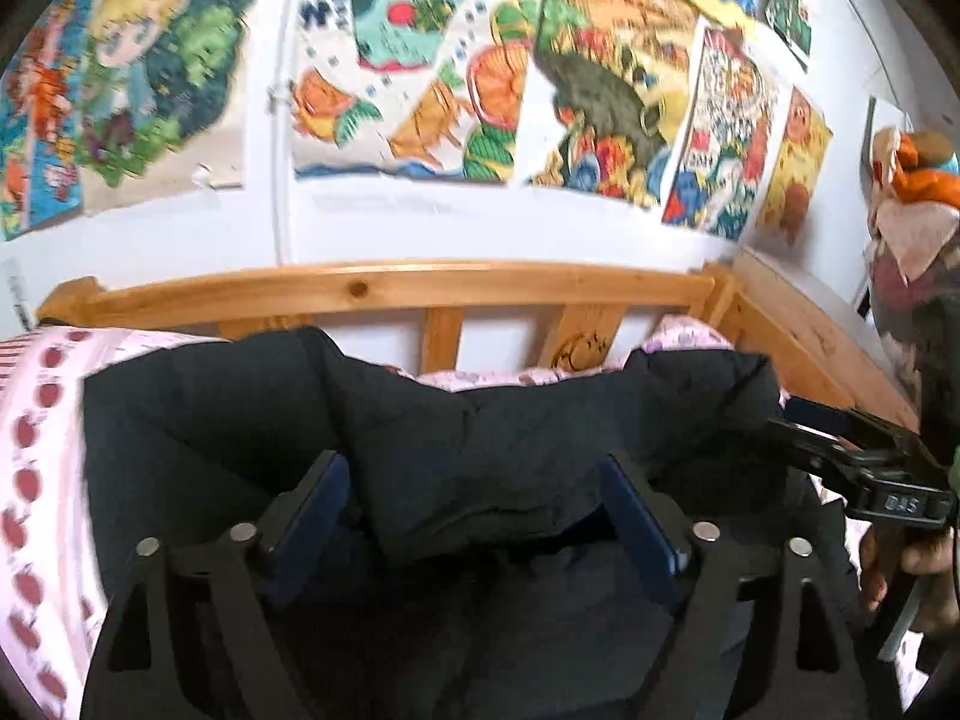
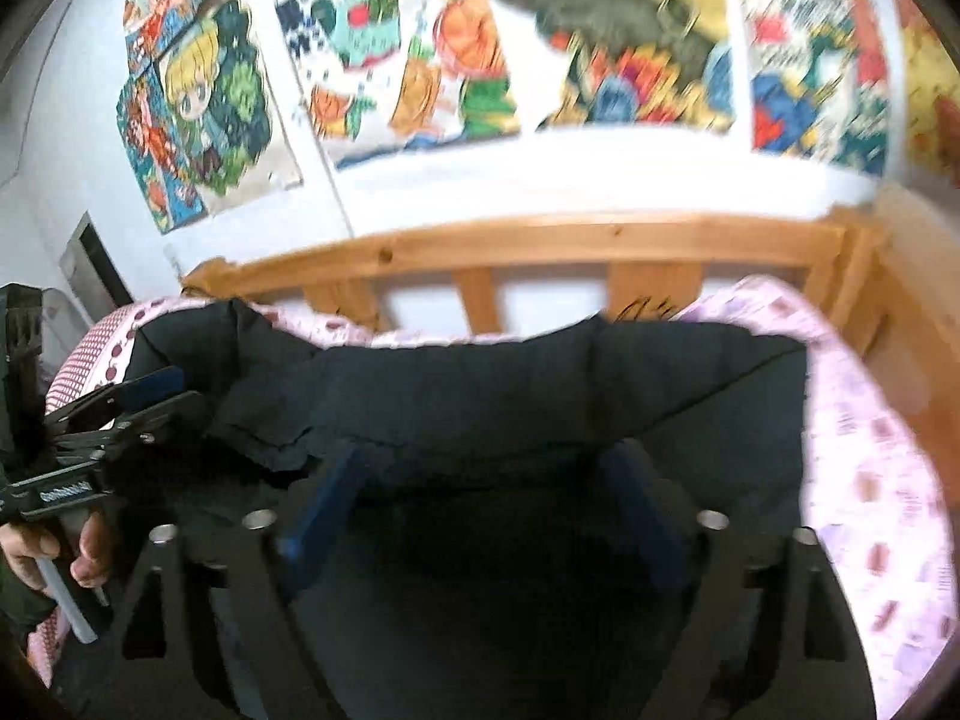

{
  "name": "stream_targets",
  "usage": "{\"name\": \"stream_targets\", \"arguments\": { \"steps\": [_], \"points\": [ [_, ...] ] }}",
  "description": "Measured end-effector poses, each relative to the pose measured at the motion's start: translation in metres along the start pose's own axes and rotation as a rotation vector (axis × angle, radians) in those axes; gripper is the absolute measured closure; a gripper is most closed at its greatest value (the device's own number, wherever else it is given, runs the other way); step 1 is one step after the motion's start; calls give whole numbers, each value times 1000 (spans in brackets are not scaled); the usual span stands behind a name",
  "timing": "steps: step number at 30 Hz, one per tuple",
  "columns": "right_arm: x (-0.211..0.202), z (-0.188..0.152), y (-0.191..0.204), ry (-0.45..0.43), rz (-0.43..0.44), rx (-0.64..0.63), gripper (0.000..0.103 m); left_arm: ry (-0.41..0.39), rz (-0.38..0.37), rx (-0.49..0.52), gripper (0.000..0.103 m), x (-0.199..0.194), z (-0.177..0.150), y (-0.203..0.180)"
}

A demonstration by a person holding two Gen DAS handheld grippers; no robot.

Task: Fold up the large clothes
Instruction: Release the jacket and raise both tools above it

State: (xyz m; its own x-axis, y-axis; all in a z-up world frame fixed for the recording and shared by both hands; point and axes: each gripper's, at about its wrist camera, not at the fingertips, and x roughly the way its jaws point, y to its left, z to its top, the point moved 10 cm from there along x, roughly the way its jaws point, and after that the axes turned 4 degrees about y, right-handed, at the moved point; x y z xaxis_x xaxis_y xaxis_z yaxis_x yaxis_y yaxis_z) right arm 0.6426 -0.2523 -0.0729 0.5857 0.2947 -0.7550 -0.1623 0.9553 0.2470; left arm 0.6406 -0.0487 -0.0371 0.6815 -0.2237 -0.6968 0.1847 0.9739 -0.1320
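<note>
A large black garment (image 1: 456, 438) lies spread on the bed, its far edge bunched near the headboard; it also fills the right wrist view (image 2: 540, 396). My left gripper (image 1: 480, 474) is open, its blue pads (image 1: 327, 492) standing wide apart just above the dark cloth. My right gripper (image 2: 486, 462) is open too, with blue pads (image 2: 636, 492) spread over the cloth. The right gripper shows at the right edge of the left wrist view (image 1: 840, 438). The left gripper shows at the left of the right wrist view (image 2: 132, 402). Nothing is held.
A pink patterned bedsheet (image 1: 36, 456) shows on both sides of the garment (image 2: 870, 468). A wooden headboard (image 1: 384, 291) stands behind it, with a wooden side rail (image 1: 798, 336) on the right. Colourful posters (image 1: 408, 60) cover the white wall.
</note>
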Motion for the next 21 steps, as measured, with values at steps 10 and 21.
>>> {"name": "stream_targets", "arguments": {
  "steps": [10,21],
  "points": [
    [-93,4,-2,-127,-64,4,5,-113,82,10,0,-84,4,-32],
    [-190,-35,16,-230,-100,13,3,-233,155,35,0,-197,-21,-54]
  ]
}}
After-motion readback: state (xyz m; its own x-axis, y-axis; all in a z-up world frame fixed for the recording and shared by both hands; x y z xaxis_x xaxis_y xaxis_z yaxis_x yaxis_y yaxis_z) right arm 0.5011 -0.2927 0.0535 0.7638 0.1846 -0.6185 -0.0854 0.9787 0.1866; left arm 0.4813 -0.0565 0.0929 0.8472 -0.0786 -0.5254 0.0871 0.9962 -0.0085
